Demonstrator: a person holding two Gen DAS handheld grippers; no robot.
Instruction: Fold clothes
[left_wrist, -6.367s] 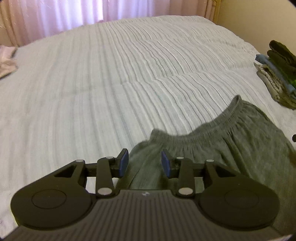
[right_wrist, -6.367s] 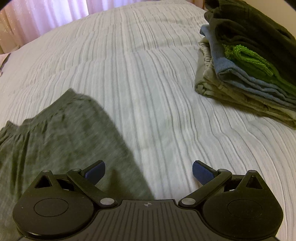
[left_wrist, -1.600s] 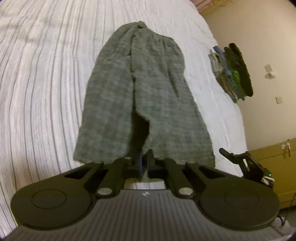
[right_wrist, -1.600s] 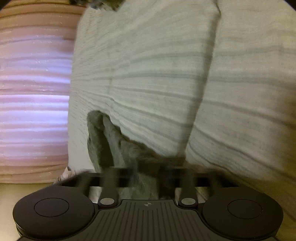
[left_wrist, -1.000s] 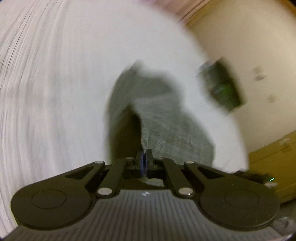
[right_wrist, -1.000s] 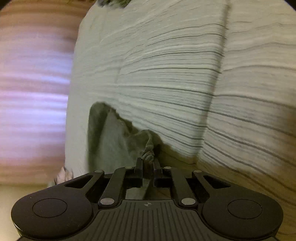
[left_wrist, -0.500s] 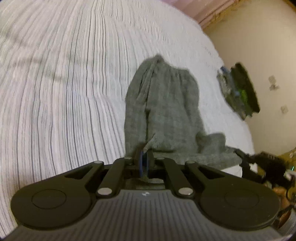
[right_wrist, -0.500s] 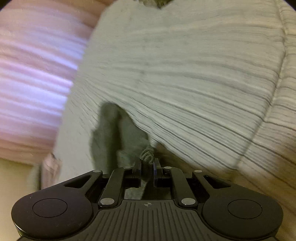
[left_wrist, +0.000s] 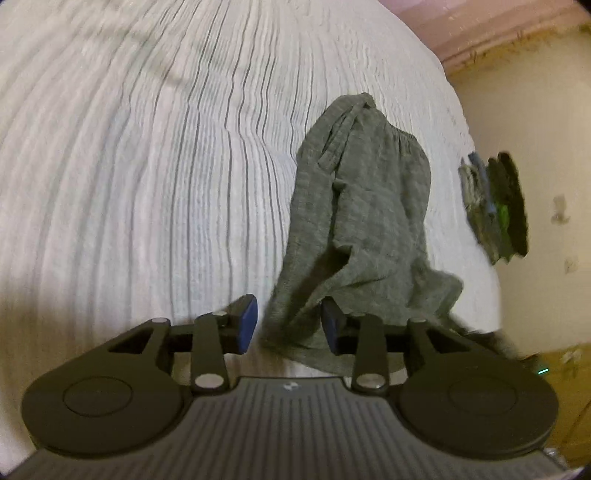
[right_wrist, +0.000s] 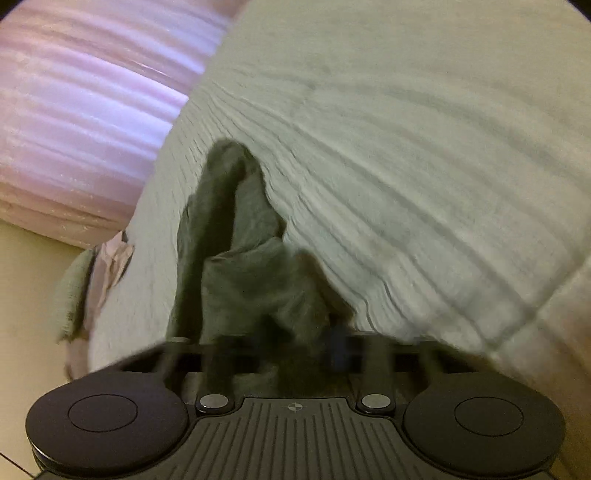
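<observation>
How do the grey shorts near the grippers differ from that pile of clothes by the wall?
The grey shorts are one garment, rumpled and loosely doubled over; the pile of clothes is several pieces stacked.
The shorts are plain grey; the pile mixes dark, blue and bright green.
The shorts lie just ahead of the open left gripper; the pile sits farther off.
Both rest on the ribbed bedspread.

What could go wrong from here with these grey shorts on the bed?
1. The grey shorts lie bunched and creased near the left gripper, whose jaws stand open; folding now would likely lock wrinkles in.
2. The hem sits near the edge of the bed, so a careless tug might slide it off.
3. The right gripper is motion-blurred, so its grip cannot be judged; cloth could snag and drag.
</observation>
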